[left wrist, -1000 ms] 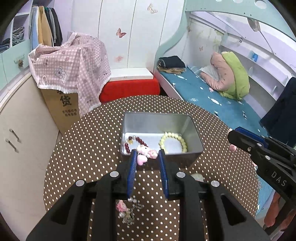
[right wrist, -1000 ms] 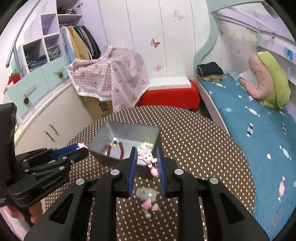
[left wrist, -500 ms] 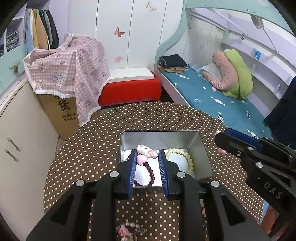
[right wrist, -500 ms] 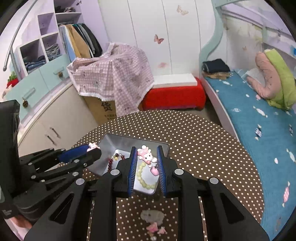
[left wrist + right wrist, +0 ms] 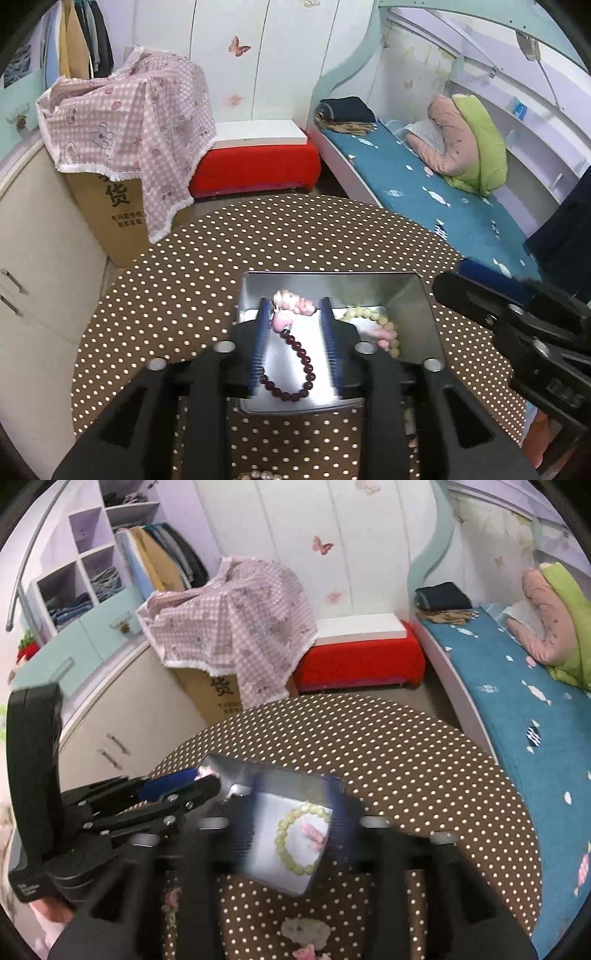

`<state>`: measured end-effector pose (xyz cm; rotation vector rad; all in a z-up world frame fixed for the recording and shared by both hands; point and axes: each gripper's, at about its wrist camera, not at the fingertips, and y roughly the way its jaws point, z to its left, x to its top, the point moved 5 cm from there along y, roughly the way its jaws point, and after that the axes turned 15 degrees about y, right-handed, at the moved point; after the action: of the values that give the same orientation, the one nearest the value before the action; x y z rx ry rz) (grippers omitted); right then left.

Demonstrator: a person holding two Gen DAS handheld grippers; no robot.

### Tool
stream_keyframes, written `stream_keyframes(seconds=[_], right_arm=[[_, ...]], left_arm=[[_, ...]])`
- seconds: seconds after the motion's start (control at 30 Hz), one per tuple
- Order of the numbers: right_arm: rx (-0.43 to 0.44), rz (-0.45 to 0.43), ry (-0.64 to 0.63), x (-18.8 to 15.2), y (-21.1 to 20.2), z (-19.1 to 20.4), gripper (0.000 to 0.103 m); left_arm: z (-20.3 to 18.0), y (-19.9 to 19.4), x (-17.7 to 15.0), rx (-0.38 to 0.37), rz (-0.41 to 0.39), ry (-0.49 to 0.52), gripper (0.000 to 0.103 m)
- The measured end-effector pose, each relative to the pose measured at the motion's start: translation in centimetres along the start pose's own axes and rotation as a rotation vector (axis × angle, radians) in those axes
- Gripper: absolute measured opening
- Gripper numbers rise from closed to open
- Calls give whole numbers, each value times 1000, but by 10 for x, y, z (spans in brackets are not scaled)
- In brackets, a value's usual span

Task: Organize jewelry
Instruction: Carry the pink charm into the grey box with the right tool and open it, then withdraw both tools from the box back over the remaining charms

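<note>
Both tools, left tool [image 5: 293, 332] and right tool [image 5: 291, 819], have just been opening, jaws apart over the tin [image 5: 421, 314] at the worktop's [image 5: 184, 295] six o'clock, apparently dropping a red bracelet [image 5: 295, 365] and pink charm [image 5: 312, 832] inside.

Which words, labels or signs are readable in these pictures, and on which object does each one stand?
"货": large dark character on the cardboard box, also seen on it in the right wrist view.
Smaller lines printed under that character: too small to read.
White lettering on the left gripper's body: too blurred.
Raised letters on the right gripper's body: too blurred.
</note>
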<state>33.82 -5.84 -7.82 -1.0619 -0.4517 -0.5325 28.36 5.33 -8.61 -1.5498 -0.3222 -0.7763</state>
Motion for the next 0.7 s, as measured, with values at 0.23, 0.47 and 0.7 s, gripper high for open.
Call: stream_keyframes(seconds=[0.23, 0.47, 0.7], right_arm=[[-29, -28, 11, 3, -6, -5, 72], [-46, -16, 14, -6, -8, -10, 72], [-66, -31, 12, -14, -22, -10, 72]], left_arm=[[9, -1, -2, 14, 4, -21, 57], [7, -11, -5, 23, -7, -18, 57], [5, -26, -14, 35, -13, -20, 57]])
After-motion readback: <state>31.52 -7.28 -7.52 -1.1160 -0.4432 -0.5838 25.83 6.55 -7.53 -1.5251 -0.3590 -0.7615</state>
